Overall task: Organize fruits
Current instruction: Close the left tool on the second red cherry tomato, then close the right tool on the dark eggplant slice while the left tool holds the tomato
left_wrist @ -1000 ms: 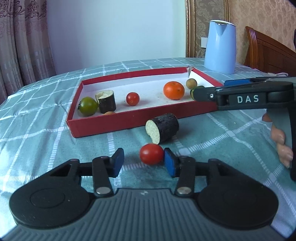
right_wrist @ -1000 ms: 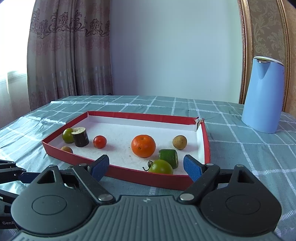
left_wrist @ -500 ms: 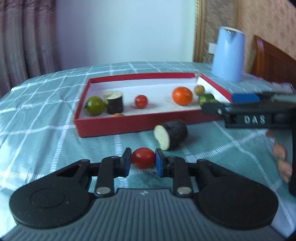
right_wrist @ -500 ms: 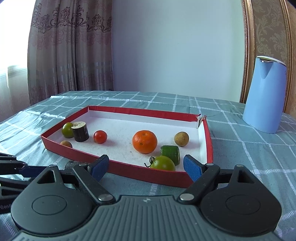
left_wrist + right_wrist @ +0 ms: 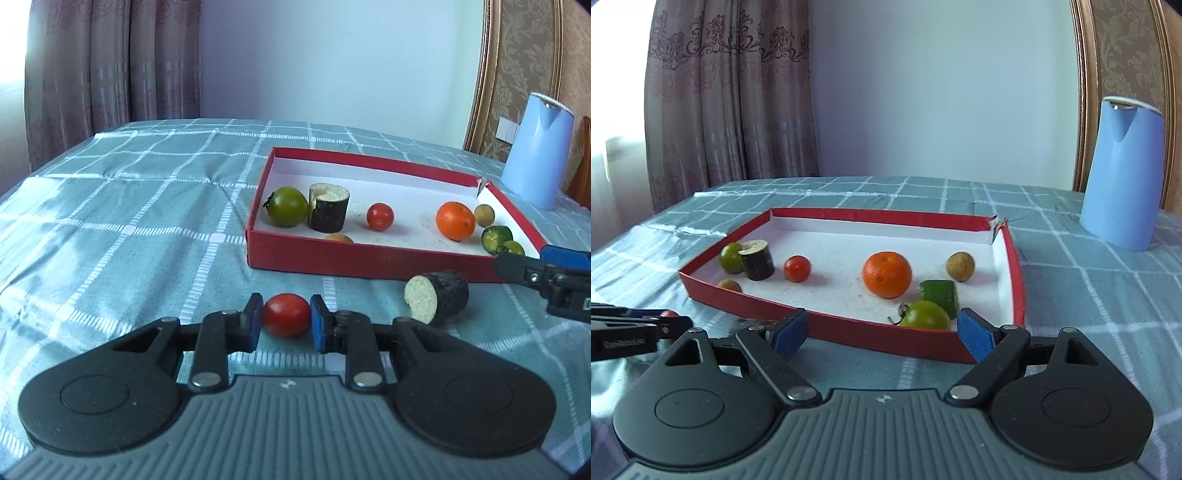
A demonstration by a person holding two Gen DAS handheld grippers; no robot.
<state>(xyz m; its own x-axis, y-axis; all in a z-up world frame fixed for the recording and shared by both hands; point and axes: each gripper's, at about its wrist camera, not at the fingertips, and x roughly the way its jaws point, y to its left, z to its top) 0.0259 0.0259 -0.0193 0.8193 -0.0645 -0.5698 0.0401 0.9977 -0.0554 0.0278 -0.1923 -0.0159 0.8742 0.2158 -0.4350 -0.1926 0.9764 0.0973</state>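
Left gripper (image 5: 286, 321), open around the red cherry tomato (image 5: 286, 314) a second ago, now clamps it above the tabletop (image 5: 110, 221) near the red tray (image 5: 369, 258), ready for transfer; right gripper (image 5: 882, 332) stays open, empty.

Blue kettle (image 5: 1123, 173) upright on checked teal tablecloth (image 5: 110, 221); patterned curtain (image 5: 727, 99) behind; gilt frame (image 5: 1084, 92) beside wall.

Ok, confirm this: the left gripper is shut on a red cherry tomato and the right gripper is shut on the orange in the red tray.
Not quite. The right gripper is open and empty, in front of the red tray; the orange lies untouched, as the right wrist view shows. The left gripper is shut on the red cherry tomato.
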